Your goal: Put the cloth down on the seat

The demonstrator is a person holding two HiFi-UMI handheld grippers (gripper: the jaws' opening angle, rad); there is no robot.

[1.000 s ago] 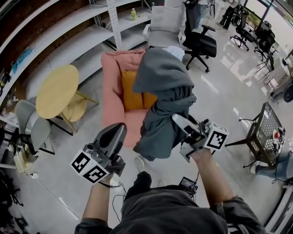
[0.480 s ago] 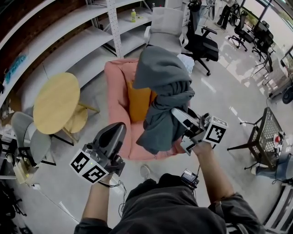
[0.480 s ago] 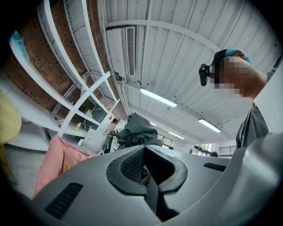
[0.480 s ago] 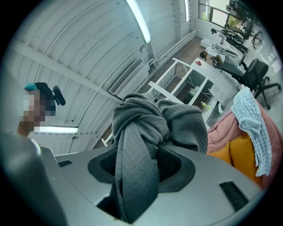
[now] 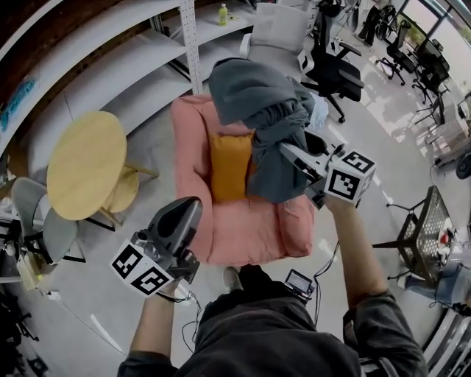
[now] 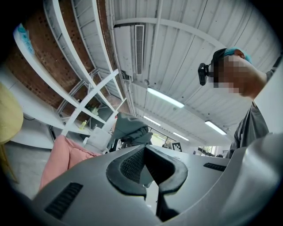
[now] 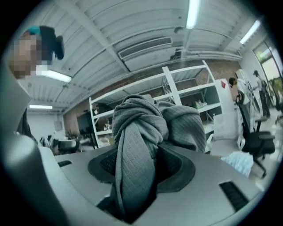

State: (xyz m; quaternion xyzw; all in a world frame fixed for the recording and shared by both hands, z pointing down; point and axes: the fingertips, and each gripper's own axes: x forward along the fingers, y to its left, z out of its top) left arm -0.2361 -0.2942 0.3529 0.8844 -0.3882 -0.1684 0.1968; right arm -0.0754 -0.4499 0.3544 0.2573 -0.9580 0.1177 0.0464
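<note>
Two grippers in frame, one in each hand.

Right gripper point(image 5: 288, 152): clenched on the grey cloth point(image 5: 254, 96). In the right gripper view a thick twisted fold of the cloth point(image 7: 137, 128) runs down between the pads of the right gripper point(image 7: 141, 165) and fills the gap, with the rest bunched up above the jaws.

Left gripper point(image 5: 190, 208): held low, to the left of the armchair's front corner. Its jaws are together at the tips with nothing between them, confirmed in the left gripper view point(image 6: 148, 170). It touches nothing.

Cloth position: lifted above the pink armchair point(image 5: 243, 228). The bulk sits over the backrest and the tail hangs down along the right side, beside the orange cushion point(image 5: 229, 166). The head view does not settle whether the tail touches the chair. The seat in front of the cushion is bare, so the cloth is not down yet.

Surroundings: round yellow table point(image 5: 85, 166) left of the armchair. White shelving point(image 5: 184, 44) stands behind it, with a green bottle point(image 5: 223, 13) on a shelf. A black office chair point(image 5: 342, 74) stands to the right rear, well apart from the armchair.
</note>
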